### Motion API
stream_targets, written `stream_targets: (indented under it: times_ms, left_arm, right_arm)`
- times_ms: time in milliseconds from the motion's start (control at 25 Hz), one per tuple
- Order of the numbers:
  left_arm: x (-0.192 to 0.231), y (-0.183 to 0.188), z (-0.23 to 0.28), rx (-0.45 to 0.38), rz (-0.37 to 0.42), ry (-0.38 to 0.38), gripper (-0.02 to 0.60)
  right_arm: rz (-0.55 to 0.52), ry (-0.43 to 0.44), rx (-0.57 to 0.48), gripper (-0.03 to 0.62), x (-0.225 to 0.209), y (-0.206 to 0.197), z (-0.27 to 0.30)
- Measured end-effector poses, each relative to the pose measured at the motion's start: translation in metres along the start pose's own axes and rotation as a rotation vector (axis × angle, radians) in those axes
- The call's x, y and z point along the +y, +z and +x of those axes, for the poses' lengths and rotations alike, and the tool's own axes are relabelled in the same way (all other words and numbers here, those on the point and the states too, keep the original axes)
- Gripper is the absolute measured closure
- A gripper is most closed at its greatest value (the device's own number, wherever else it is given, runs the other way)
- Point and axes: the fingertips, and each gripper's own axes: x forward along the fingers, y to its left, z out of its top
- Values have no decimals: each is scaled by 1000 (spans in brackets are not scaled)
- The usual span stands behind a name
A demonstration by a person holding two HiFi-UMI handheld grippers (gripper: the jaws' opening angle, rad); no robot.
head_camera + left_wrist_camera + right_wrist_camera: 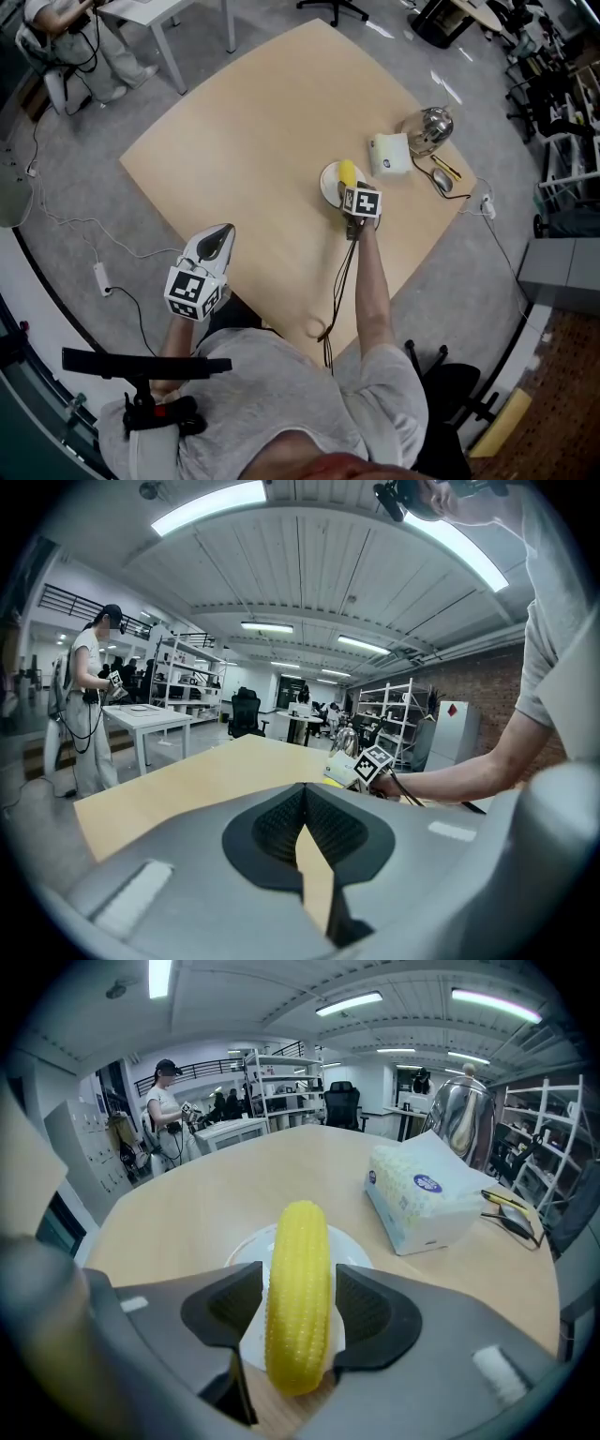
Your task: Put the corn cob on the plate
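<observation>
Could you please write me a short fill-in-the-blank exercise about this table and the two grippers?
1. The right gripper holds the corn cob over the ___ plate.
2. The left gripper is shut and holds ___.
3. Between the plate and the metal kettle lies a pack of ___.
Missing words: white; nothing; tissues.

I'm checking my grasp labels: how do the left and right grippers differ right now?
The left gripper has its jaws together with nothing between them, while the right gripper has its jaws on the corn cob. The left gripper is at the near edge of the table, away from the objects, while the right gripper reaches out to the plate. Both are hand-held and carry a marker cube.
</observation>
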Motion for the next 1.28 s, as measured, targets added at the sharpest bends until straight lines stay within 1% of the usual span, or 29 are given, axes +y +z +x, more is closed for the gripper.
stream_targets:
  times_ms: [160,240,520,760,1000,1120,1280]
  left_arm:
    - [3,-5,12,-16,3,-10,561]
    - [1,-4,11,-22,7,-14,561]
    - [-24,13,-25,-48,24,-34,561]
    - [-41,16,-43,-69,38,-47,561]
    - [-73,20,-65,-89,50,-53,561]
    - [-82,20,-70,-100,59,-62,561]
    - [-99,23,-75,-117,71,-73,561]
  right_arm:
    - [-3,-10,-27,344,-7,4,5]
    - [-2,-12,-42,341,-6,5,-2]
    - [53,14,-142,341,13,4,-73]
    - [62,27,-226,345,25,-2,-120]
    - [42,27,-322,355,32,-18,-187]
    - [25,22,-371,368,39,-23,-215]
    - [-6,7,-441,368,42,-27,-259]
